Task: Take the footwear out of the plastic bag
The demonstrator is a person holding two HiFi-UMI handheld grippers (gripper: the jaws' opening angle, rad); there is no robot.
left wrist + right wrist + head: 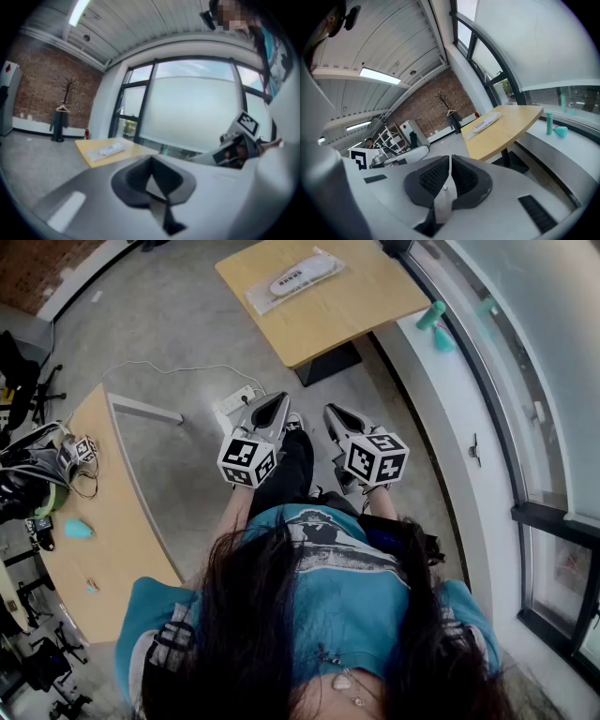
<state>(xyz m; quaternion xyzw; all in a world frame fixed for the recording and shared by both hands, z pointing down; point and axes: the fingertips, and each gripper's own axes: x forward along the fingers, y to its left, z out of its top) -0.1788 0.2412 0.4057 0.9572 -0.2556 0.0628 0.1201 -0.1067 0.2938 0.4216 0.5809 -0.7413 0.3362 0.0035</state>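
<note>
Left gripper (151,161): jaws together, nothing between them. Right gripper (450,161): same, pads meet and hold nothing. In the head view both are held close in front of the person's body, left (270,411) and right (336,416) side by side, apart from each other, tips pointing forward and slightly down over the floor (178,324). A power strip (236,399) lies on the floor just past the left one.

The bag (295,279) lies flat on the table (375,296) ahead, well apart from both grippers. The footwear (302,276) is in it: white and long, with dark print on top. Can't tell if it's one piece or a pair. The bag sits near the table's far edge and is closed over the footwear as far as I can see. It also shows in the left gripper view (107,151) and the right gripper view (485,123).

A teal bottle (549,123) stands on the window sill (562,140) beside the table. A cluttered desk (103,521) is off to the person's left.
</note>
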